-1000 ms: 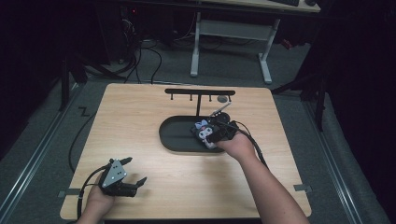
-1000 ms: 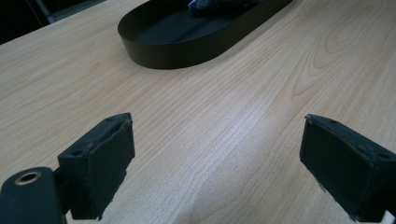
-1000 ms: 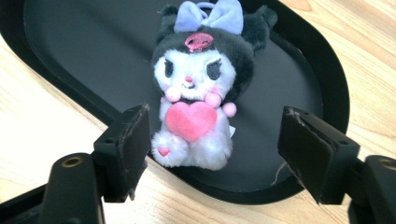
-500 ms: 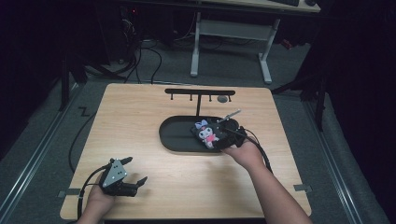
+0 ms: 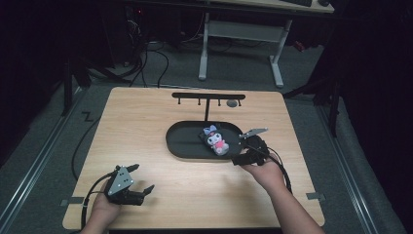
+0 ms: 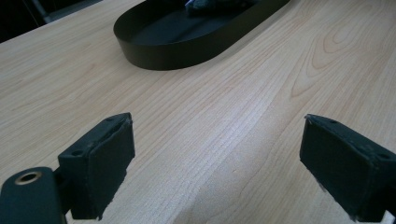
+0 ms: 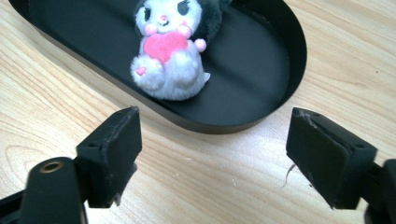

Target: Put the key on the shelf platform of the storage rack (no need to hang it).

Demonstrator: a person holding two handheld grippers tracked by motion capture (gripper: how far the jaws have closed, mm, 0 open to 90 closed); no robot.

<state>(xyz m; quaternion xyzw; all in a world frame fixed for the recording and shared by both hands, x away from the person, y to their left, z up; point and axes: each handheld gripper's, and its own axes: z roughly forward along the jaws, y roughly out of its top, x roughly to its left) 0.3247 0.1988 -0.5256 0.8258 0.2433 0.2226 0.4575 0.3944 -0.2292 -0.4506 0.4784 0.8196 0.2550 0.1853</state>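
We have drawn our right gripper [image 5: 249, 146] back off the plush toy [image 5: 215, 140], its jaws now spread wide and empty beside the tray's near-right rim. The fluffy white toy with a pink heart lies inside the smooth black oval tray [image 5: 182, 144]. Our left gripper [image 5: 139, 183] rests spread on bare wood.

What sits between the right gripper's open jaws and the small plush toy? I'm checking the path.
Only bare wood and the near rim of the black oval tray, before the plush toy, in the right gripper view.
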